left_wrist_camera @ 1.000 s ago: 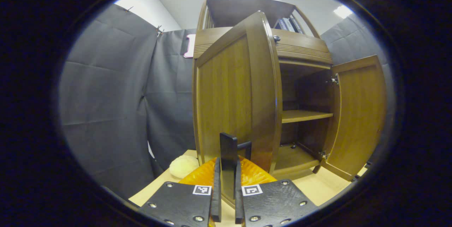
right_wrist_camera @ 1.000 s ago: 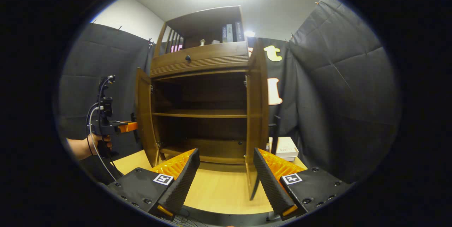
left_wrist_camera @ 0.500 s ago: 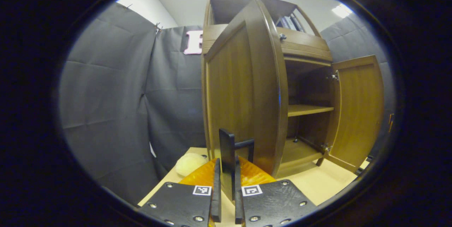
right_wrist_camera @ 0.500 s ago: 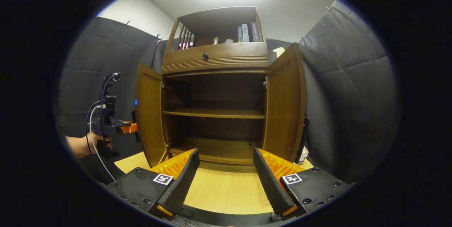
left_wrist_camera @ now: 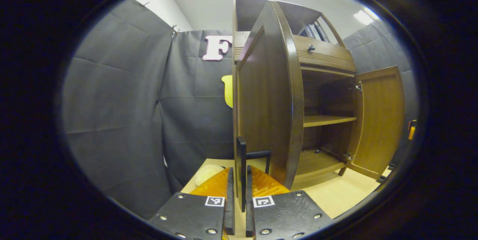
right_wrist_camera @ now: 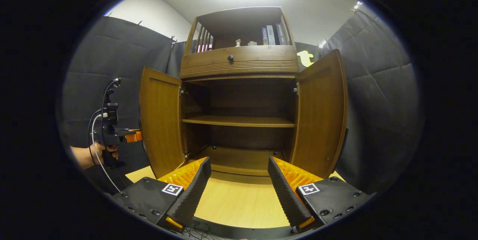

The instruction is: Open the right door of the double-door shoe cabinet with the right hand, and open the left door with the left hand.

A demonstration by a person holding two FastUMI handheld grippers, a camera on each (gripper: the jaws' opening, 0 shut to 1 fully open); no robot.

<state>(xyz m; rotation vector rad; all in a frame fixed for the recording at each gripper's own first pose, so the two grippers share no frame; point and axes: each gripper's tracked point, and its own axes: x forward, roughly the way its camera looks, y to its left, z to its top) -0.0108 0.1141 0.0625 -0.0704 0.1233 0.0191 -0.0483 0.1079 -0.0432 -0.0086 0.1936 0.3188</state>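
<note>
I saw the shoe cabinet (right_wrist_camera: 239, 83) standing on the pale wood-grain table (right_wrist_camera: 239, 202), a glossy brown wooden piece with both doors swung wide. In the right gripper view, the left door (right_wrist_camera: 158, 120) and the right door (right_wrist_camera: 321, 117) each showed a flat recessed panel inside a smooth frame, flanking 1 plain shelf (right_wrist_camera: 239, 121) and a dark, bare interior. Above them ran a ribbed drawer front with 1 round dark knob (right_wrist_camera: 230, 58), and an open top shelf held several upright books (right_wrist_camera: 272, 35). My left gripper (left_wrist_camera: 238, 191) had its 2 fingers closed on the slim dark handle (left_wrist_camera: 241, 165) of the left door, whose rounded, polished edge curved up just beside it in the left gripper view. A small pale, fuzzy lump (left_wrist_camera: 207, 173) lay on the table beside that door. My right gripper (right_wrist_camera: 239, 184) hung in front of the cabinet with its jaws spread wide and nothing between the ridged pads (right_wrist_camera: 283, 191). In the right gripper view, a hand (right_wrist_camera: 95, 154) gripped the left gripper's handle beside the open left door.
</note>
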